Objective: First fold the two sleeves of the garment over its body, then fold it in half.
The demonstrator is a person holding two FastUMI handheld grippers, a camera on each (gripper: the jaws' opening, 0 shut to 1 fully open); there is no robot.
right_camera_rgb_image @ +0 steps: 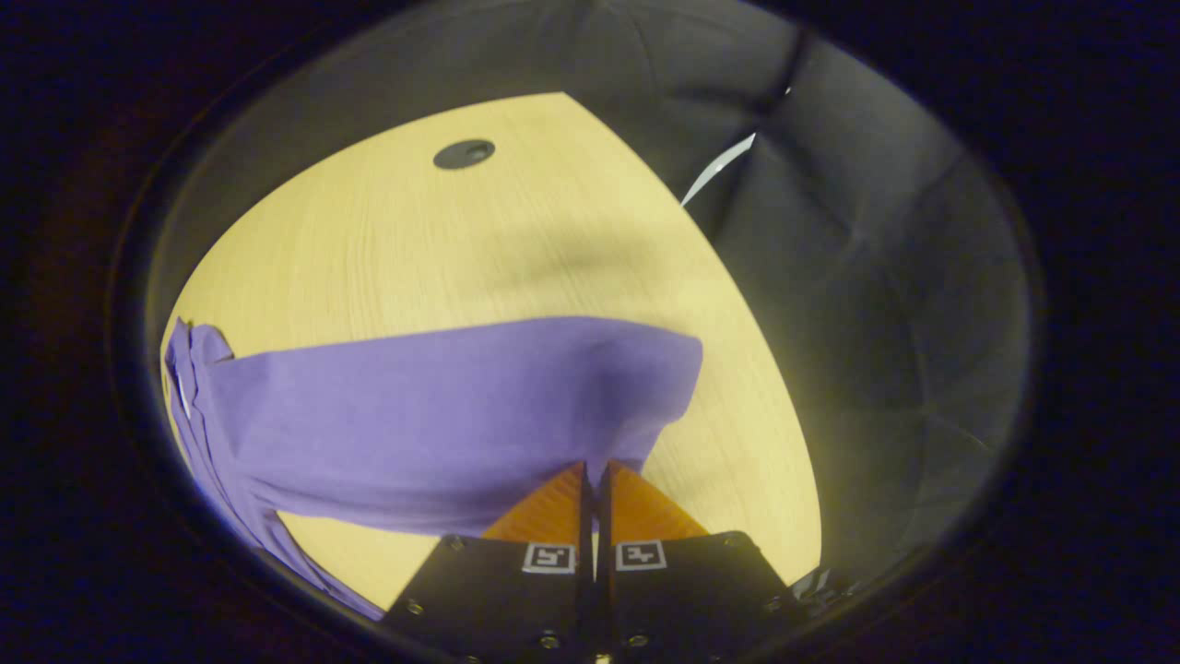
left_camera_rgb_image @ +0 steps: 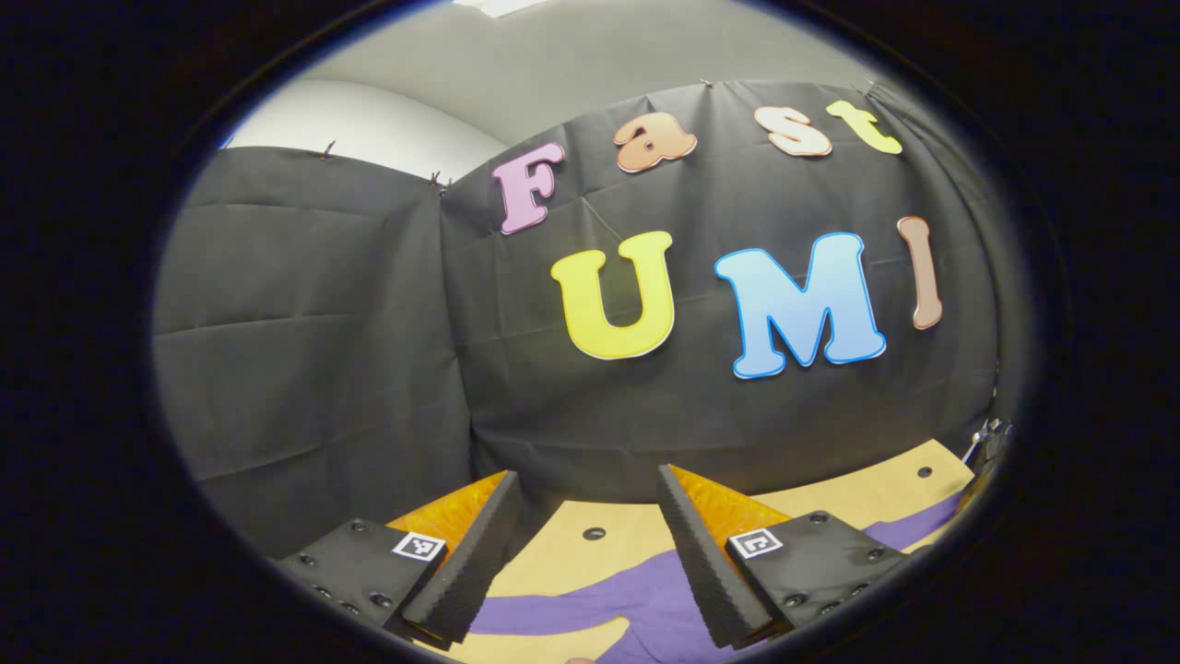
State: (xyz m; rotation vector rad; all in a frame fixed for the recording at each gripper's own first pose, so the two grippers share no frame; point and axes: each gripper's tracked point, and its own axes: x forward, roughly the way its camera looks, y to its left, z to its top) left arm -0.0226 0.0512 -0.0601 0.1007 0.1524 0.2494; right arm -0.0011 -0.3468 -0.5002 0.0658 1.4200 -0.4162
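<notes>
The purple garment (left_camera_rgb_image: 590, 604) lies on the wooden table (left_camera_rgb_image: 857, 498) beneath my left gripper (left_camera_rgb_image: 585, 475), which hovers above it, open, with nothing between its fingers and pointing at the booth wall. In the right gripper view one long purple sleeve (right_camera_rgb_image: 442, 415) stretches across the table (right_camera_rgb_image: 461, 231) from the left edge to its cuff end at the right. My right gripper (right_camera_rgb_image: 595, 470) is shut on the sleeve's near edge close to that cuff end. The rest of the garment (right_camera_rgb_image: 198, 406) is bunched at the far left.
Dark round holes sit in the tabletop, one (right_camera_rgb_image: 464, 153) beyond the sleeve and two others (left_camera_rgb_image: 594, 533) (left_camera_rgb_image: 924, 471) near the wall. The black cloth wall (left_camera_rgb_image: 369, 369) stands close behind the table; the table's curved edge (right_camera_rgb_image: 737, 304) runs to the right of the sleeve.
</notes>
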